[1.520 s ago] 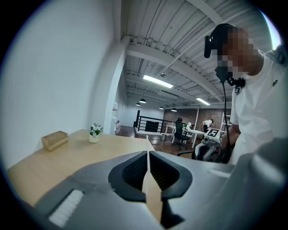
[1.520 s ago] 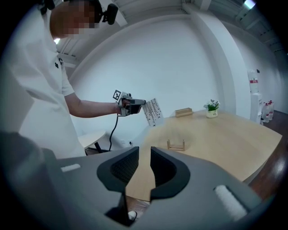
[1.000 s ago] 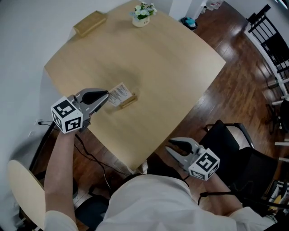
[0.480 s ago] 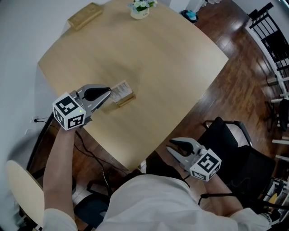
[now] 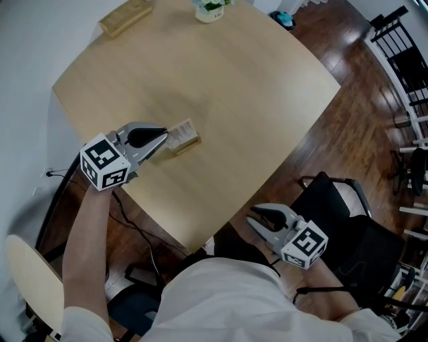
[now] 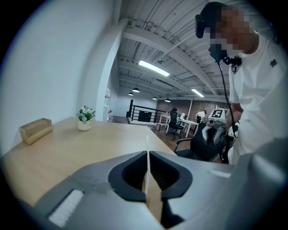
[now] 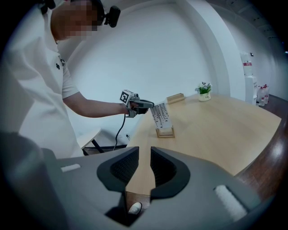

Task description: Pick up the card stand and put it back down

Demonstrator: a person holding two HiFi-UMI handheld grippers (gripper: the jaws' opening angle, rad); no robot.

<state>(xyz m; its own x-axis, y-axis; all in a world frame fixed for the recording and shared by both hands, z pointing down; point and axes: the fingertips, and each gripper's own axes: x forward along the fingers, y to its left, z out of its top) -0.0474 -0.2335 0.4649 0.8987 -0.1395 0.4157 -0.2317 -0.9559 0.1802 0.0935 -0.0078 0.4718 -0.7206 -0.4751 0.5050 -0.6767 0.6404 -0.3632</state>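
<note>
Head view: one card stand (image 5: 182, 136), one plant (image 5: 209, 8)

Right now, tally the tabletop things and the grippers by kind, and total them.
card stand: 1
wooden box: 1
flower pot: 1
grippers: 2, the left gripper and the right gripper
Total: 5

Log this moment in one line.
left gripper: shut on card | stand: on table, card in it | right gripper: open, empty, off table
</note>
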